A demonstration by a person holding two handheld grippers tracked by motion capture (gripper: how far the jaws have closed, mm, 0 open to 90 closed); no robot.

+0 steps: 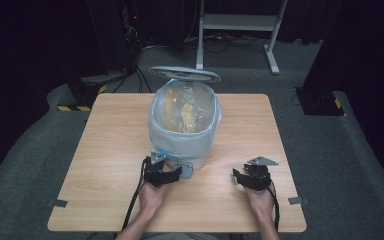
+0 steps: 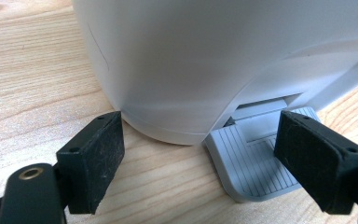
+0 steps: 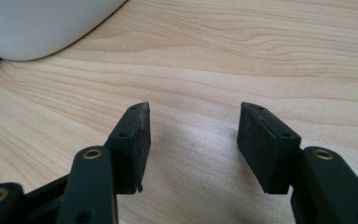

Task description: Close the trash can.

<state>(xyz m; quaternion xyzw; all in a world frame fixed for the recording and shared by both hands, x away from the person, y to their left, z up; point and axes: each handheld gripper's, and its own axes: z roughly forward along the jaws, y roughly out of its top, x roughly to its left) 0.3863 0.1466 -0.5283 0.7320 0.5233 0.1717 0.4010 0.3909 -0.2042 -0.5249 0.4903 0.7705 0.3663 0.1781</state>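
Two grippers shown | left gripper [image 1: 172,172]: jaws wide, one pad set on pedal [image 2: 251,161], lid [image 1: 184,74] thereby kept raised | bin [image 1: 184,127] at table [image 1: 105,150] centre | right gripper [image 1: 244,177]: jaws apart, empty, parked beside.

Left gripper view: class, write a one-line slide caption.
Open left gripper at the white bin's base, one pad over its grey pedal.

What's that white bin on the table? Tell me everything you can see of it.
The pedal bin is a rounded white container, plastic by its look, standing upright near the middle of the wooden table. Its grey lid is raised at the back. A clear bag lines it, folded over the rim, with yellowish contents inside. A ribbed grey pedal sticks out at its base, and one pad of the open left gripper is over it.
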